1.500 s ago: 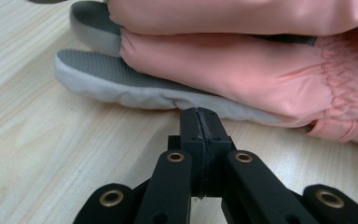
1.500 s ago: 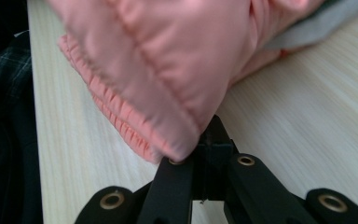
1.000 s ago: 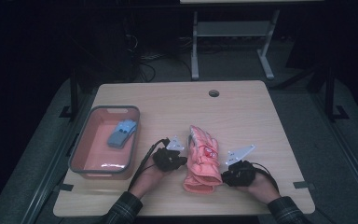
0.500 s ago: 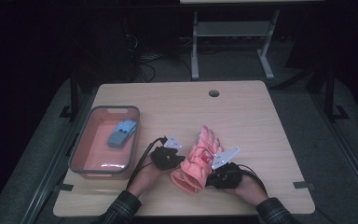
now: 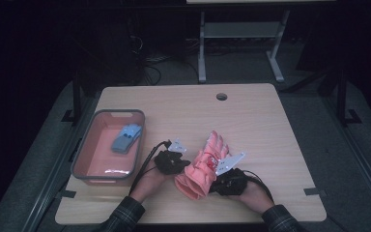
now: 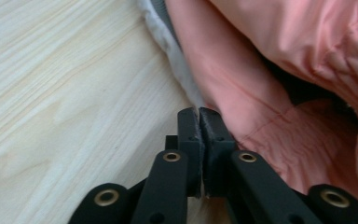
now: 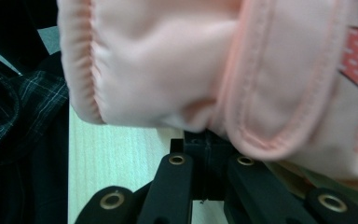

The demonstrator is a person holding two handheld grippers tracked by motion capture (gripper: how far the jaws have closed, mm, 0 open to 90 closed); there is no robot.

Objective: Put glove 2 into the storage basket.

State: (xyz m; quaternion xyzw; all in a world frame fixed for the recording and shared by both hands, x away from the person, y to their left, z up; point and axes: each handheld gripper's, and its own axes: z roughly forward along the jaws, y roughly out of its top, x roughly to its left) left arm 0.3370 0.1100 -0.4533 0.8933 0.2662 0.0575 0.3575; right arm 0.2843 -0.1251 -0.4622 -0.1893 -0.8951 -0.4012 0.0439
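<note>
We are swinging the pink glove (image 5: 205, 166), both grippers' jaws clamped on its cuff, leftward toward the tray (image 5: 88, 178) with our left gripper (image 5: 173, 162) and right gripper (image 5: 228, 180), so it is now lying just right of that tray, seemingly headed in beside the blue glove (image 5: 126, 137).

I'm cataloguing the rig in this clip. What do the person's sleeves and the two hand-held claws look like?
Both sleeves are dark plaid. Left claw and right claw are black, each with a pale grey three-cornered plate on top and a black trailing cable. Up close, the left claw has matte black linkage arms with brass-coloured rivets.
</note>
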